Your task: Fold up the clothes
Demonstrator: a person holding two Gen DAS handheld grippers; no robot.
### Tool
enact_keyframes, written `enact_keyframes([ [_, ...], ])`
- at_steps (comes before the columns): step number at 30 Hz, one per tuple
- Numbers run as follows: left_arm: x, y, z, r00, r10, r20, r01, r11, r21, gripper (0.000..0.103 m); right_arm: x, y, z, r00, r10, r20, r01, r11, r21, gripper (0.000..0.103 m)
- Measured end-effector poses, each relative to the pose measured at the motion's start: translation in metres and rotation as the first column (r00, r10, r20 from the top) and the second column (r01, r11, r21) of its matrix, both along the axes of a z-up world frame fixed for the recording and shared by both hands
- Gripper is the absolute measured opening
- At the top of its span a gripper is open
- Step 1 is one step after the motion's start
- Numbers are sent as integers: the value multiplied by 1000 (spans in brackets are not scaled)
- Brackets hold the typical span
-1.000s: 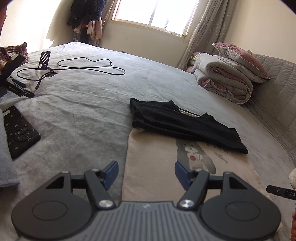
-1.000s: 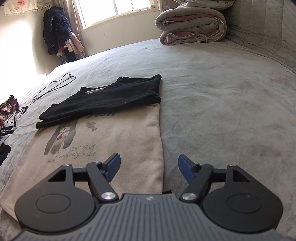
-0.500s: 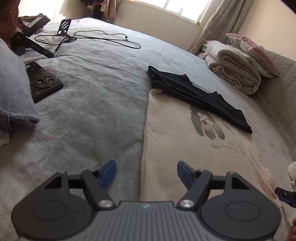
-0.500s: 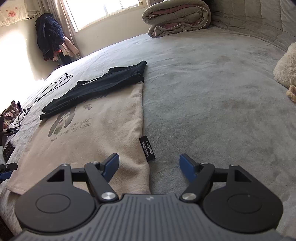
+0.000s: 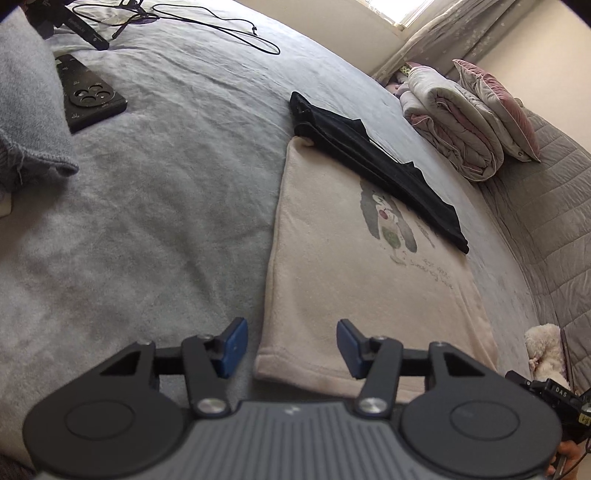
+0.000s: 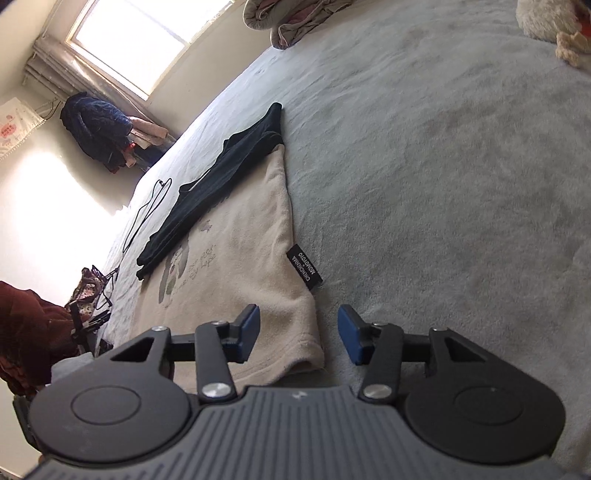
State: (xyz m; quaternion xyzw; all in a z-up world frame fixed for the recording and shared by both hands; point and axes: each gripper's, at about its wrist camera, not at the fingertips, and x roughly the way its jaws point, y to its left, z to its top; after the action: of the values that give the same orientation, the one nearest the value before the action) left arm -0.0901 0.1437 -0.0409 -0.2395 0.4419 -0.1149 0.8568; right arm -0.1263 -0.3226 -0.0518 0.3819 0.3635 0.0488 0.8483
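Observation:
A beige garment (image 5: 354, 280) with a dog print lies flat on the grey bed; it also shows in the right wrist view (image 6: 236, 266) with a black side label (image 6: 304, 270). A black folded part (image 5: 373, 162) lies across its far end, also in the right wrist view (image 6: 214, 188). My left gripper (image 5: 288, 345) is open over the garment's near left corner. My right gripper (image 6: 298, 334) is open over the near right corner. Neither holds anything.
A black phone (image 5: 90, 92) and a grey garment (image 5: 26, 114) lie at left. Black cables (image 5: 207, 26) lie far left. Folded quilts and a pillow (image 5: 465, 122) sit at the far right. A plush toy (image 5: 543, 347) lies near right.
Both grippers have drawn back toward the garment's near hem and tilted. Each now straddles a near corner. Both stayed open.

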Motion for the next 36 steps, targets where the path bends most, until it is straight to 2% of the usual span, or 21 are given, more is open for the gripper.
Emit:
enact_keyframes([
  [3,2,3,-2,999,0,-33,-1,1000,-26,40,1,1,-2,1000,29,0,-29,999,19,49],
  [7,4,5,-4,998,-15,-61,12,999,-35,34,4,5,0,998,68,-4,-67,998,17,48],
  [9,6,6,-5,997,-22,-75,19,999,-40,26,7,7,1,996,85,-13,-85,996,10,42],
  [11,7,7,-6,996,-33,-88,29,999,-41,18,10,8,-1,994,101,-28,-101,995,15,23],
  [12,8,7,-6,995,-40,-94,37,999,-40,13,11,8,-2,994,106,-34,-105,994,30,20],
  [14,9,9,-5,994,-54,-100,50,998,-48,10,12,6,-3,994,108,-30,-106,993,55,15],
  [19,11,14,-1,993,-84,-83,73,989,-127,8,15,4,5,992,122,12,-123,985,124,14],
  [22,16,17,2,995,-76,-68,60,975,-213,8,23,5,14,992,119,47,-125,980,154,14],
  [28,39,30,1,998,35,-47,-50,918,-393,8,52,2,26,992,80,98,-100,971,217,14],
  [33,74,37,-6,986,156,-61,-167,882,-441,8,85,-10,20,997,6,73,-23,972,233,13],
  [36,97,34,-12,976,205,-77,-218,874,-434,8,101,-16,9,999,-39,19,32,966,255,13],
])
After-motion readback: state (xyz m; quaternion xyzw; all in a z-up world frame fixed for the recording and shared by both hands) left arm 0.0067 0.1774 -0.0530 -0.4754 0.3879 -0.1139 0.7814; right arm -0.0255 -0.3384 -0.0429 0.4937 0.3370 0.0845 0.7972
